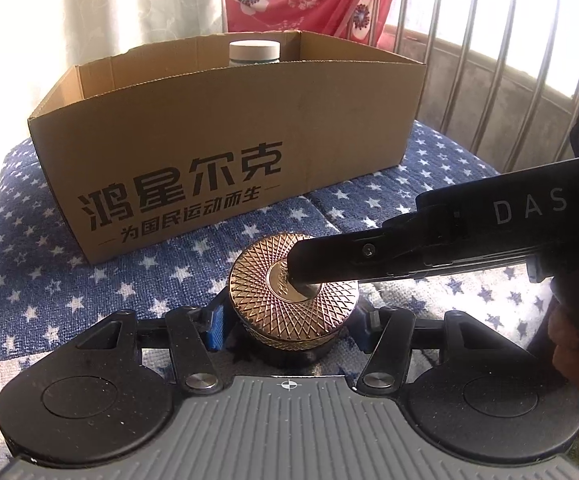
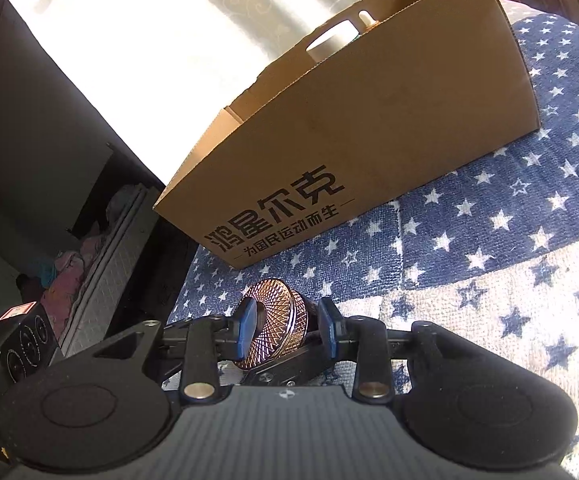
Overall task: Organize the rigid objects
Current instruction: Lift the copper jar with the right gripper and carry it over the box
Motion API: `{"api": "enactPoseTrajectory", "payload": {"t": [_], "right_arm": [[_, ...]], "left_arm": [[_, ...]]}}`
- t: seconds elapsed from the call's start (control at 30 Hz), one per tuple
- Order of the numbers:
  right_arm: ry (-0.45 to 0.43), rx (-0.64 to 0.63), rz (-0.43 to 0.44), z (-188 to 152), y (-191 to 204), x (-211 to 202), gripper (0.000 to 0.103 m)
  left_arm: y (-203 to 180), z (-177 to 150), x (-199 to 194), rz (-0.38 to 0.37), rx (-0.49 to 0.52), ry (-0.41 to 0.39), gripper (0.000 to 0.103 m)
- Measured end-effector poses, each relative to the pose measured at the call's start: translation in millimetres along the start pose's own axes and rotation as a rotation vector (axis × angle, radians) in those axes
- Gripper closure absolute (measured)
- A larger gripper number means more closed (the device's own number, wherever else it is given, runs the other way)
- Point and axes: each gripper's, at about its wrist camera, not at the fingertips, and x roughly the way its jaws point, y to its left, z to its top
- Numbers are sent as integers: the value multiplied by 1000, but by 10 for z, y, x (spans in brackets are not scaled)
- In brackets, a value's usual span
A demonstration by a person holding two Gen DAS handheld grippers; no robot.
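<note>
Jar (image 1: 293, 300) with the gold cross-hatched lid stood on the star-print blanket (image 1: 49, 248) just in front of the cardboard box (image 1: 225, 140). In the left wrist view the left gripper (image 1: 291, 320) had its blue pads on either side of the jar's dark body; whether they pressed it I could not tell. The right gripper (image 1: 309, 276) reached in from the side, one finger laid flat on the lid's centre, likely to carry it to the box. A white-capped bottle (image 1: 254, 53) already stood inside. The box read "鸿星尔克" and the gripper "DAS".

In the right wrist view the right gripper (image 2: 289, 330) was clamped across the jar (image 2: 277, 320), in front of the box (image 2: 369, 120).
</note>
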Motion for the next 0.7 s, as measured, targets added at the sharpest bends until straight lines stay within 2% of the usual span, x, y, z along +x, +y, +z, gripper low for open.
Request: {"api": "enactPoseTrajectory", "payload": {"t": [0.27,0.7], "right_arm": [[11,39,17,7,-47,11,64],[12,25,14,-1,-4,24,64]], "left_arm": [[-28,-3,26,15,8,7,45],[-51,7,-7,32,2,19,46]]}}
